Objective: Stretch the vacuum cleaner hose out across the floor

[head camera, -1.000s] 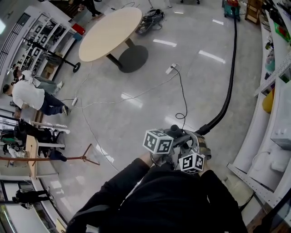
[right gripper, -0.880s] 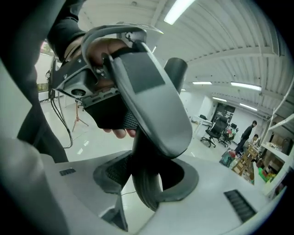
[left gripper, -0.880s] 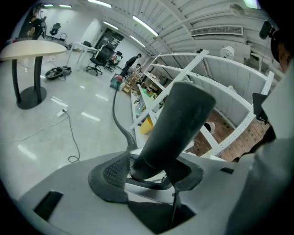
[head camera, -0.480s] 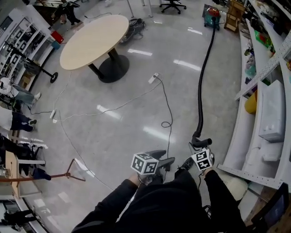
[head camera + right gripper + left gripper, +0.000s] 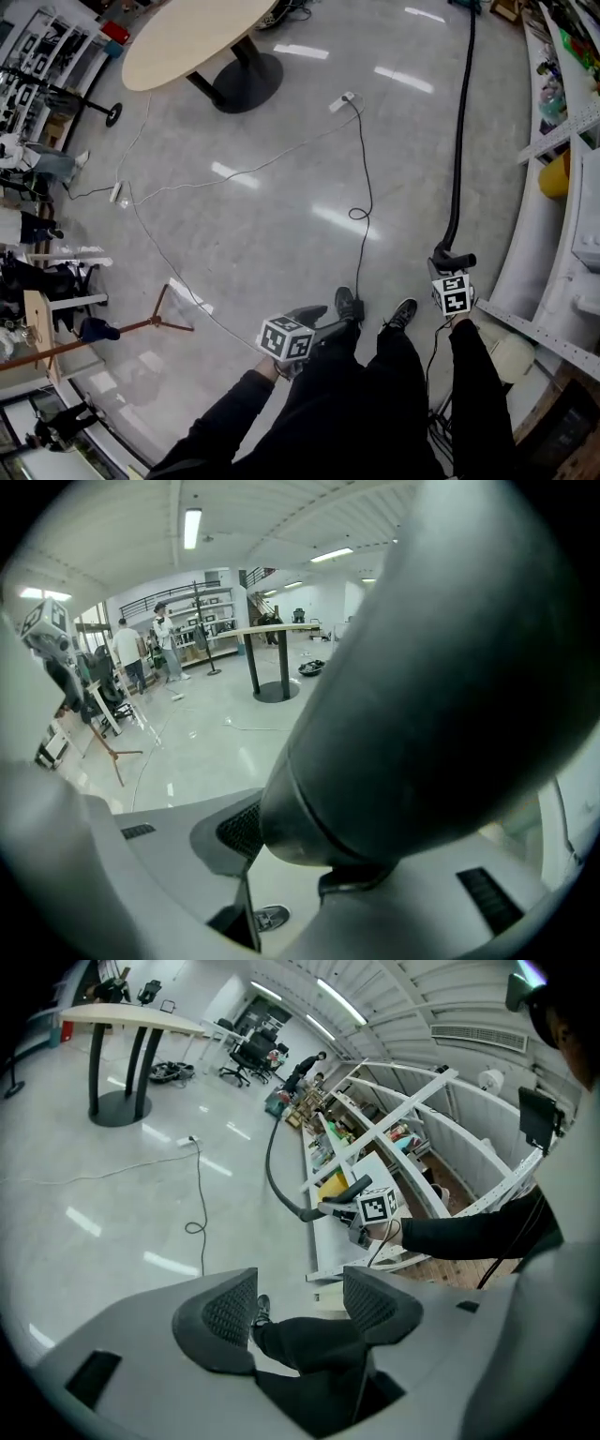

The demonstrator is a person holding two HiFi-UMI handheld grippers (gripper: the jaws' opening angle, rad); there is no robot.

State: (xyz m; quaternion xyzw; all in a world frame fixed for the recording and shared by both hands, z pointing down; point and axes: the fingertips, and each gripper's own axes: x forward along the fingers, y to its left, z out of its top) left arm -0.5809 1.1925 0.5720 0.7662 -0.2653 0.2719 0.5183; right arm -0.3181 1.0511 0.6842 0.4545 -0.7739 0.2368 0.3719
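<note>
The black vacuum hose (image 5: 459, 122) runs from the top of the head view straight down the floor to its bent end piece (image 5: 453, 260). My right gripper (image 5: 452, 274) is shut on that end piece, low beside my right leg. In the right gripper view the dark end piece (image 5: 422, 667) fills the frame over one ribbed pad (image 5: 239, 832). My left gripper (image 5: 317, 319) hangs apart at my left knee; its jaws have just opened and nothing is between them. The left gripper view shows its gripper (image 5: 300, 1307) open, and beyond it the hose (image 5: 272, 1162) curving to the right gripper (image 5: 352, 1215).
A round table (image 5: 202, 37) stands at the far left. Thin cables (image 5: 361, 169) and a power strip (image 5: 347, 97) lie across the floor. White shelving (image 5: 553, 253) lines the right side. A wooden stand (image 5: 141, 323) and people (image 5: 37, 164) are at the left.
Both grippers were together at the hose end a second ago. The left one has let go and swung left and down. The right one has sunk with the hose end.
</note>
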